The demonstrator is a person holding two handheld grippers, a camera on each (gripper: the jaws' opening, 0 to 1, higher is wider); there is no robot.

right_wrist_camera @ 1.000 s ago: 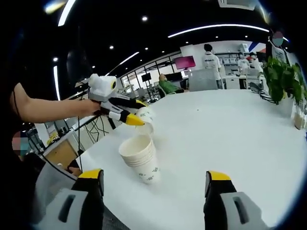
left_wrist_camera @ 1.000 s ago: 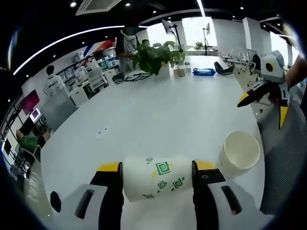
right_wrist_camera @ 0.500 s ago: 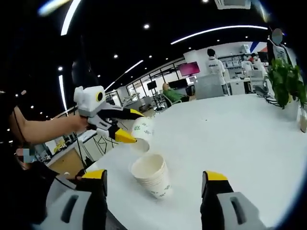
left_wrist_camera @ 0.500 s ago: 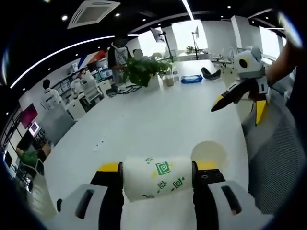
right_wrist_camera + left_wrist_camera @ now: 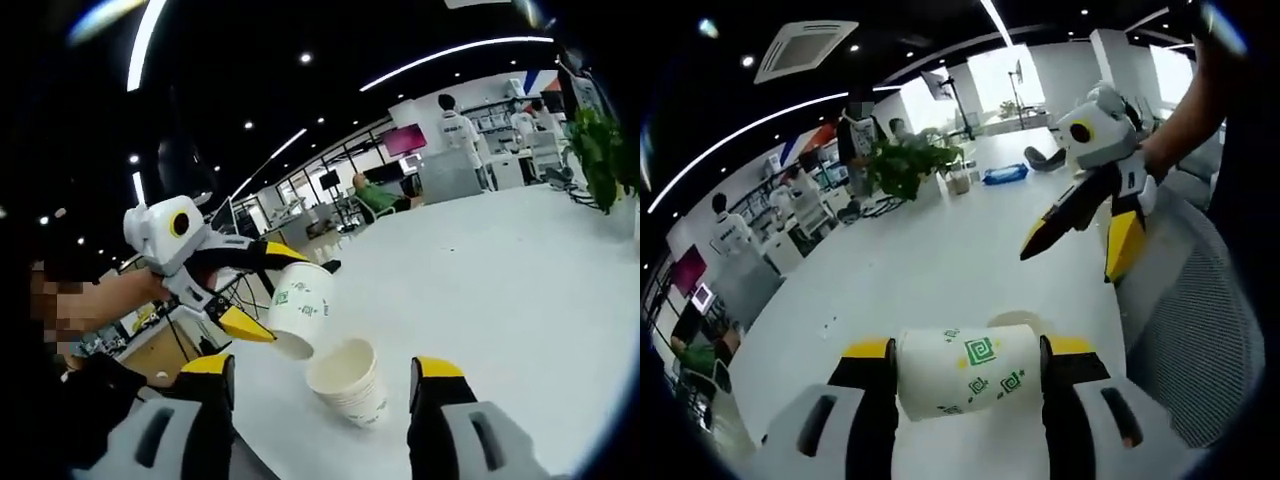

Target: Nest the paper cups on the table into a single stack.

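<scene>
In the left gripper view, the left gripper (image 5: 967, 360) rises from the bottom centre with its 2 yellow-tipped jaws clamped on a white paper cup (image 5: 968, 370) printed with green square motifs; the cup lies crosswise between the jaws, and just above its upper edge the rim of the cup stack (image 5: 1014, 320) peeks out on the white table (image 5: 910, 270). In the upper right of that view the right gripper (image 5: 1090, 235) hangs in the air above the table with its jaws spread wide and nothing between them, next to a grey mesh chair back (image 5: 1185, 340) at the right edge. A potted plant (image 5: 902, 165) stands at the far end of the table in the upper middle. In the right gripper view, the right gripper's own 2 jaws stand well apart at the bottom of the frame, empty, and between them, lower centre, the stack of nested cups sits upright on the table with its mouth open. Just left of and above the stack, the left gripper comes in from the left edge holding the single cup tilted, its open mouth turned down toward the stack, close to its rim but apart from it.
</scene>
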